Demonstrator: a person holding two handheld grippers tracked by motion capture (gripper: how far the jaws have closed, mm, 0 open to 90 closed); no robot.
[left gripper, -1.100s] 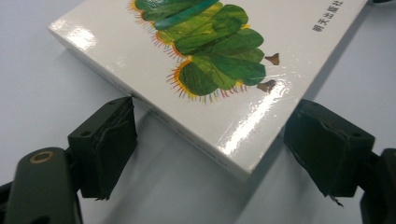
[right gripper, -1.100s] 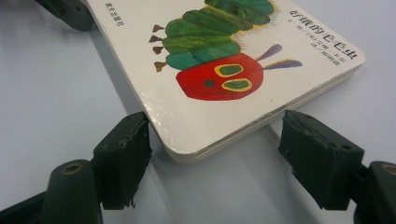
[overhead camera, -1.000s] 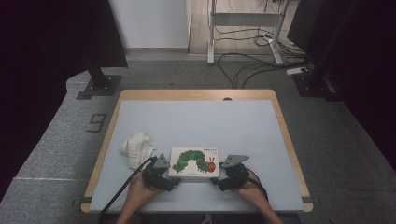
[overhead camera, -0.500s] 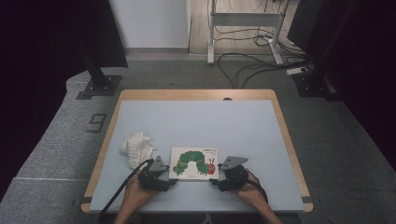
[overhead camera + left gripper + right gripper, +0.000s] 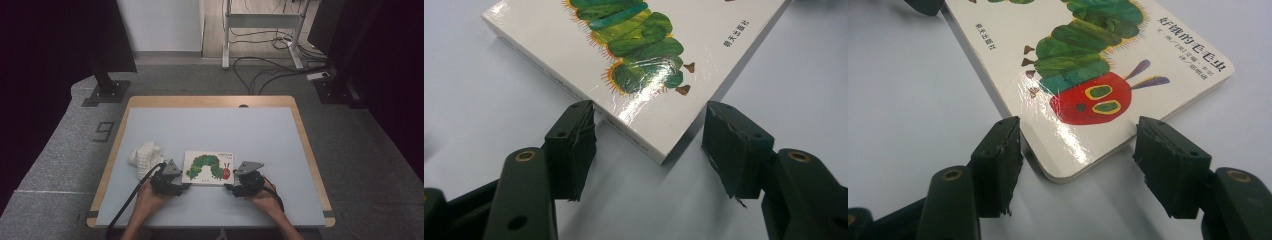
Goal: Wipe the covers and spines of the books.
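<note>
A white board book (image 5: 207,167) with a green caterpillar on its cover lies flat on the table near the front edge. My left gripper (image 5: 183,185) is at its near left corner. In the left gripper view that corner of the book (image 5: 624,50) lies between the jaws of my left gripper (image 5: 649,120), the pads right beside its edges. My right gripper (image 5: 231,186) is at the near right corner. There the book (image 5: 1088,75) likewise sits between the jaws of my right gripper (image 5: 1078,135). Both pairs of jaws have just been closing around the corners; no firm press shows.
A crumpled white cloth (image 5: 146,155) lies left of the book, close to the left hand. The pale blue table (image 5: 210,125) has a wooden rim. A black cable trails from the left gripper over the front edge.
Both hands have stayed at the book's near corners. The book and the cloth lie where they were.
</note>
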